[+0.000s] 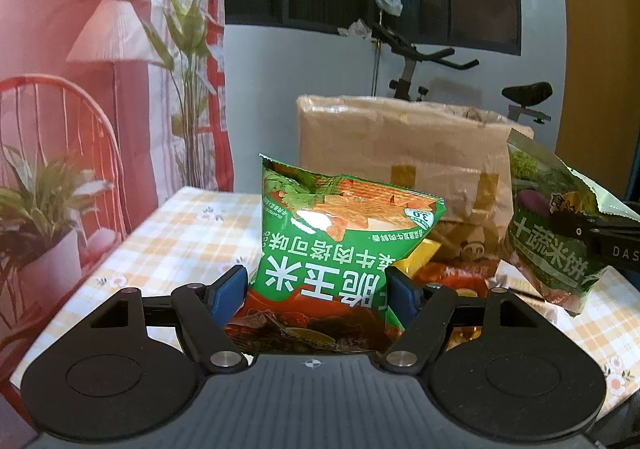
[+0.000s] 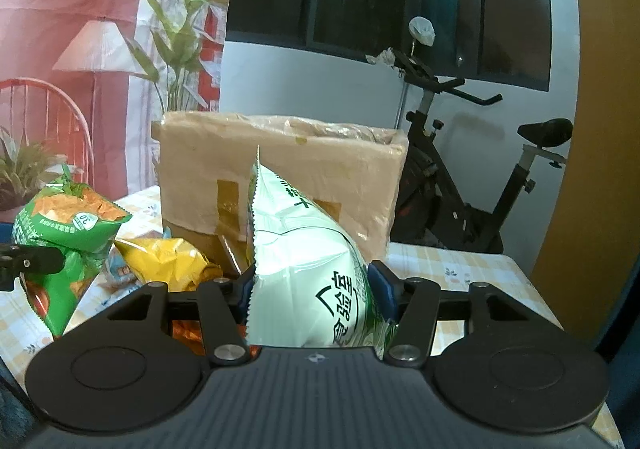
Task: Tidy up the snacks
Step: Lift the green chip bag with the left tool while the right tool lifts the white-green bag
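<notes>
Left wrist view: the left gripper (image 1: pixel 316 293) is clenched on a green chip bag (image 1: pixel 332 245), its blue pads (image 1: pixel 228 291) pressing the lower sides so the film creases inward. The bag stands upright between the jaws, long axis vertical, print upside down, its far seal pointing up, ahead of the claw and clear of the checked tablecloth (image 1: pixel 176 233).

Right wrist view: the right gripper (image 2: pixel 310 289) grasps a pale green-and-white snack bag (image 2: pixel 304 265) near its lower half, upright, one serrated seal edge facing the camera; its far end leans slightly toward the brown paper bag (image 2: pixel 280 169) standing beyond both claws. More packets, a yellow one (image 2: pixel 168 257) among them, lie below and left of this claw.

Judgement: both bags are air-filled, light, soft and slick, with brittle contents; a moderate squeeze at mid-body or on a seal is safest. Whether the paper bag's mouth is open wide enough cannot be confirmed, the view being blurred there
</notes>
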`<act>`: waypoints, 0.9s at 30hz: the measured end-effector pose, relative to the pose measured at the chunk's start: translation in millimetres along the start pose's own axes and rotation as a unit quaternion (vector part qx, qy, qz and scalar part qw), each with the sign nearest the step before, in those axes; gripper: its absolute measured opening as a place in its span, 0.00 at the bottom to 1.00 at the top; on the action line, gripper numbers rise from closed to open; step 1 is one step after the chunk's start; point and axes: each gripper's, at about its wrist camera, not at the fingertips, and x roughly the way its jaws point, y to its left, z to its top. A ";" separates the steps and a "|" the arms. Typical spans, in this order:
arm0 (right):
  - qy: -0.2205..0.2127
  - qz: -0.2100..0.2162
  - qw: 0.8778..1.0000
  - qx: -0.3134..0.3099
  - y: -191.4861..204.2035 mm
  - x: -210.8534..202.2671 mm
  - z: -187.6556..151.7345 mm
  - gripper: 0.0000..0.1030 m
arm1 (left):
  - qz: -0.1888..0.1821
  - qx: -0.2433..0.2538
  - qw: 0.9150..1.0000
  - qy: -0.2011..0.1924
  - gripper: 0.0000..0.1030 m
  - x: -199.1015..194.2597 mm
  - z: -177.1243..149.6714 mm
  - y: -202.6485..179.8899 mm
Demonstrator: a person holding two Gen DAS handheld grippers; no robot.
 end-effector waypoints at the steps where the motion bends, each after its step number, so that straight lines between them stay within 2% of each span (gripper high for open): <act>1: -0.002 0.002 1.000 0.002 -0.9 -0.9 2.2 0.56 | 0.001 0.000 1.000 -0.003 0.74 0.1 3.3 0.6; 9: -0.027 0.013 1.000 0.003 -6.6 -11.2 24.2 0.56 | 0.008 0.016 0.999 -0.044 0.74 -7.2 30.1 0.0; 17: -0.058 0.030 0.998 -0.001 -9.6 -16.7 53.4 0.56 | 0.005 0.019 0.998 -0.064 0.74 -10.4 53.0 -4.3; 27: -0.058 0.060 0.995 0.061 -41.9 -17.2 82.7 0.56 | -0.007 0.030 0.997 -0.075 0.74 -15.5 66.5 -6.3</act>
